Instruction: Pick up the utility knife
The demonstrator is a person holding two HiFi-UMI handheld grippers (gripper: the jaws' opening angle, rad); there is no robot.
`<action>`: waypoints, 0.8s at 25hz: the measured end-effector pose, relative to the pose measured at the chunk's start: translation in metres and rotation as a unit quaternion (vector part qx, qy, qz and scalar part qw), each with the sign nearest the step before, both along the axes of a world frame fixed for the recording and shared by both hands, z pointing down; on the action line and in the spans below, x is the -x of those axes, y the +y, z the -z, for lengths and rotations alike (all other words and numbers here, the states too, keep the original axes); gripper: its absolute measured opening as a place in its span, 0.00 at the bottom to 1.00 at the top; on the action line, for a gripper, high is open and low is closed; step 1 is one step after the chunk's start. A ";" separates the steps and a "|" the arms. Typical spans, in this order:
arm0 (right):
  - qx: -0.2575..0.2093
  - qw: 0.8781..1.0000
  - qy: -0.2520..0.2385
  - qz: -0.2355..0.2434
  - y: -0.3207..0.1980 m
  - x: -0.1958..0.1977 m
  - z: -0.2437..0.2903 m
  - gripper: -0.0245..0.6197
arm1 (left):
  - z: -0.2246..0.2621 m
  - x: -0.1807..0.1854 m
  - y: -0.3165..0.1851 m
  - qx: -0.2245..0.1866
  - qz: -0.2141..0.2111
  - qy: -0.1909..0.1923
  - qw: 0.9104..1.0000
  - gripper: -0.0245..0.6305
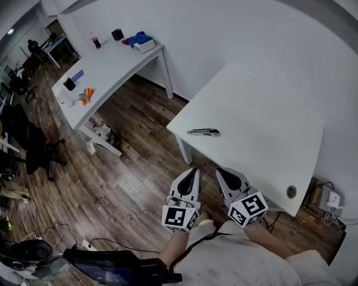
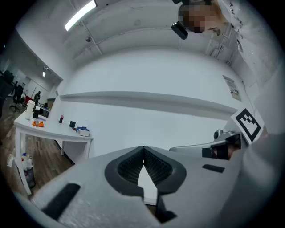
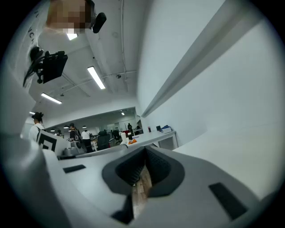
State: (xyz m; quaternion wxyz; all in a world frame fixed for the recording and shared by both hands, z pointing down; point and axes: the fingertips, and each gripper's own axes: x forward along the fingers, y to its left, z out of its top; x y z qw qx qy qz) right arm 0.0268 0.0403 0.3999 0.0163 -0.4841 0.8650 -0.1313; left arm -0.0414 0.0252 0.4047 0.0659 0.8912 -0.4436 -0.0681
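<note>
Head view alone shows utility knife (image 1: 203, 132) on table (image 1: 263, 120).

An even, cool, rather dim light is given by ceiling strip lamps (image 2: 81, 13), and little glare is seen. Soft shadow is cast on the floor (image 1: 128, 167) below the table (image 1: 268, 123) edge. Straight lines are bent strongly toward the picture edges, and the corners are darkened. The left gripper (image 2: 143, 150) and right gripper (image 3: 144, 153) are rendered soft, close to their lenses.
</note>
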 end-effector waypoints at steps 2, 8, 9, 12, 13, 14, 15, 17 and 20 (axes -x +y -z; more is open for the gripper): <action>0.004 1.000 0.000 -0.003 -0.008 -0.002 -0.003 0.05 | -0.001 0.000 -0.007 0.003 -0.001 0.000 1.000 0.05; 0.016 1.000 -0.006 -0.008 -0.027 -0.008 -0.015 0.05 | -0.011 -0.001 -0.026 0.011 0.003 -0.004 1.000 0.05; 0.016 1.000 -0.004 -0.004 -0.031 -0.009 -0.016 0.05 | -0.012 -0.002 -0.030 0.009 0.003 -0.007 1.000 0.05; 0.015 1.000 0.001 0.012 -0.047 -0.007 -0.018 0.05 | -0.014 -0.004 -0.049 0.002 0.005 -0.024 1.000 0.05; 0.015 1.000 0.003 0.017 -0.052 -0.006 -0.018 0.05 | -0.013 -0.004 -0.056 -0.001 0.007 -0.027 1.000 0.05; 0.014 1.000 0.005 0.022 -0.058 -0.006 -0.019 0.05 | -0.012 -0.005 -0.062 -0.003 0.008 -0.028 1.000 0.05; 0.012 1.000 0.007 0.027 -0.063 -0.006 -0.019 0.05 | -0.012 -0.006 -0.066 -0.006 0.005 -0.029 1.000 0.05; 0.011 0.999 0.012 0.036 -0.073 -0.006 -0.022 0.05 | -0.017 -0.012 -0.073 -0.004 -0.001 -0.033 0.999 0.05; 0.012 0.999 0.016 0.040 -0.088 -0.007 -0.027 0.05 | -0.025 -0.016 -0.086 0.004 0.005 -0.035 0.999 0.05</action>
